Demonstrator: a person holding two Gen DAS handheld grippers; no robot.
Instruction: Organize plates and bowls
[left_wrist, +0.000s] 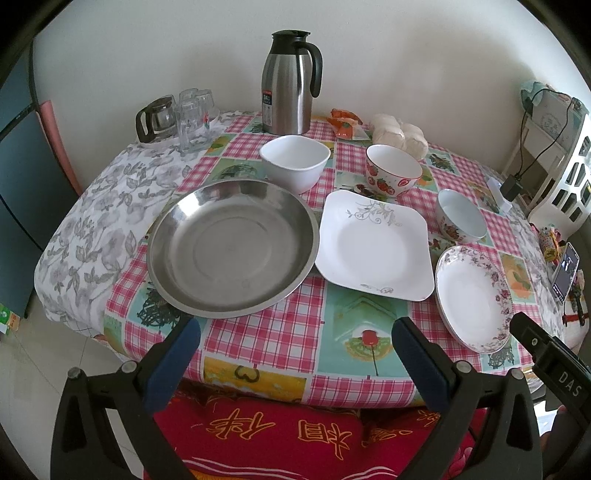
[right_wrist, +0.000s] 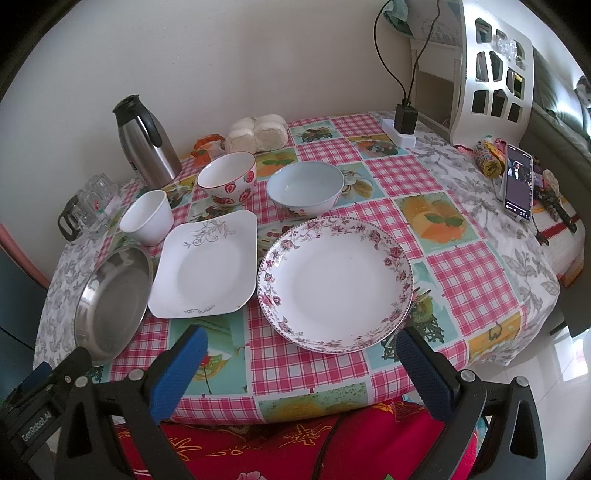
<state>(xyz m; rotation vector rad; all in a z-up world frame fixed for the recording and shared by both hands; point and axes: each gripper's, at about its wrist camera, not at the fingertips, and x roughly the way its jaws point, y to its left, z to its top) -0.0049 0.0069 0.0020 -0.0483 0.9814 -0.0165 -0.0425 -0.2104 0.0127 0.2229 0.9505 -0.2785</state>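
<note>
On the checked tablecloth lie a steel round plate (left_wrist: 232, 247) (right_wrist: 112, 302), a white square plate (left_wrist: 373, 243) (right_wrist: 207, 264) and a floral-rimmed round plate (left_wrist: 474, 295) (right_wrist: 336, 282). Behind them stand a white bowl (left_wrist: 295, 162) (right_wrist: 147, 216), a strawberry bowl (left_wrist: 393, 173) (right_wrist: 227, 181) and a pale blue bowl (left_wrist: 461, 216) (right_wrist: 304, 188). My left gripper (left_wrist: 295, 336) is open and empty over the table's near edge, in front of the steel plate. My right gripper (right_wrist: 301, 349) is open and empty, just before the floral plate.
A steel thermos jug (left_wrist: 290, 83) (right_wrist: 146, 142), glasses and a glass pot (left_wrist: 177, 118) stand at the back left. Buns (left_wrist: 400, 134) (right_wrist: 256, 133), a phone (right_wrist: 517, 182), a charger (right_wrist: 404, 120) and a white chair (right_wrist: 491, 70) are to the right. A red cushion (left_wrist: 280, 439) lies below.
</note>
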